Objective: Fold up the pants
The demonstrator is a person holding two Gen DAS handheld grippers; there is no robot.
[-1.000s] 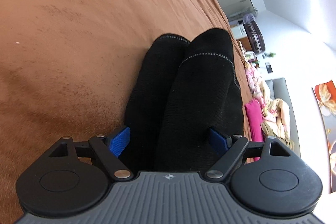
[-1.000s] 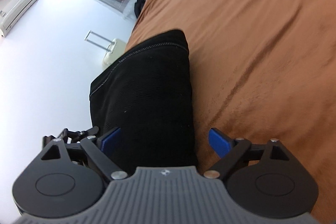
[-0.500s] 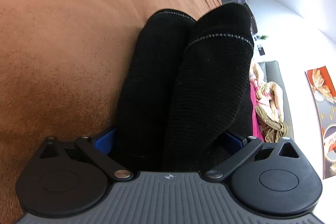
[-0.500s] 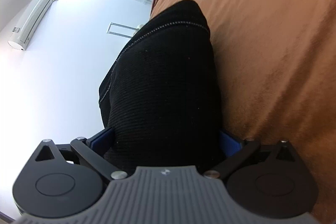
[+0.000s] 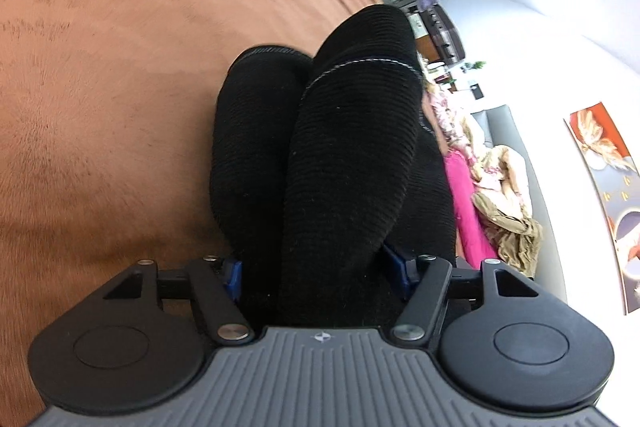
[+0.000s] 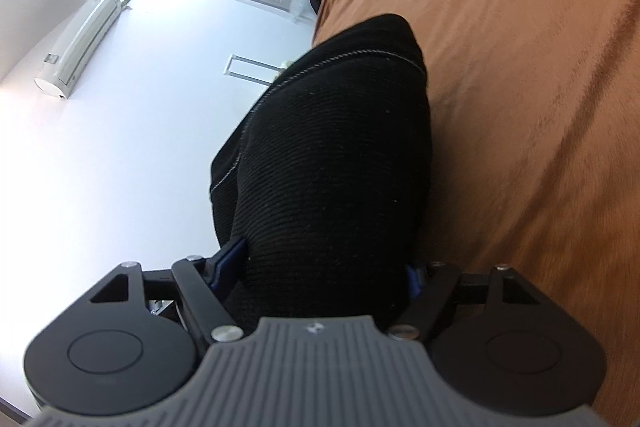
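Black pants squeezed tight in both just-closing grippers, left and right, brown bed at 10 o'clock.

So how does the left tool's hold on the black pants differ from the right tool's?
The left tool has two rolls of the black pants between its blue pads; the right tool has one broad bundle.
The left tool sees brown bedding to the left of the pants; the right tool sees it on the right.
Both have just been closing, and each now presses the fabric from both sides.
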